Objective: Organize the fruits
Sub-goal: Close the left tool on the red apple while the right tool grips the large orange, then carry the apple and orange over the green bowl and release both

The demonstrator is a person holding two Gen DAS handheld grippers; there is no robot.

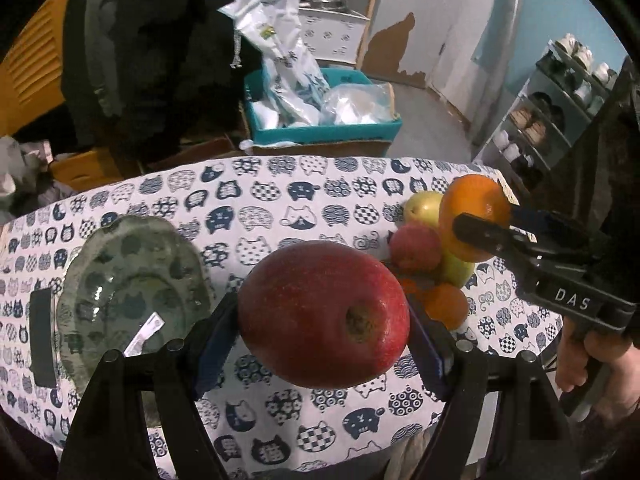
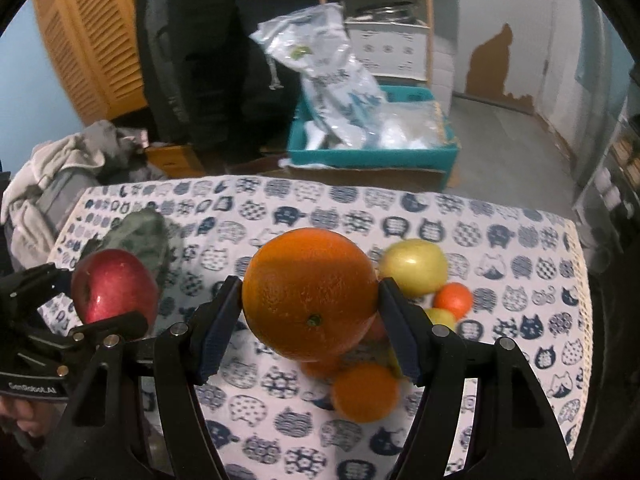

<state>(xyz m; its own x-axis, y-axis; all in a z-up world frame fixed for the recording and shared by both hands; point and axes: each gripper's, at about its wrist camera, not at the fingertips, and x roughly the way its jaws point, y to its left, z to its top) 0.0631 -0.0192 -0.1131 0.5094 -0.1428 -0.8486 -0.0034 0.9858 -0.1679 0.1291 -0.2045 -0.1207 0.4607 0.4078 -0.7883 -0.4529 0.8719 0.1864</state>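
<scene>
Right now the left claw is clamped on a big red apple, held up above the cat-print tabletop, with a glass dish lying to its left. Beside it, the right claw grips a large orange, lifted over the remaining pile: a yellow-green apple, small oranges, and what looks like another green fruit, half hidden.
</scene>
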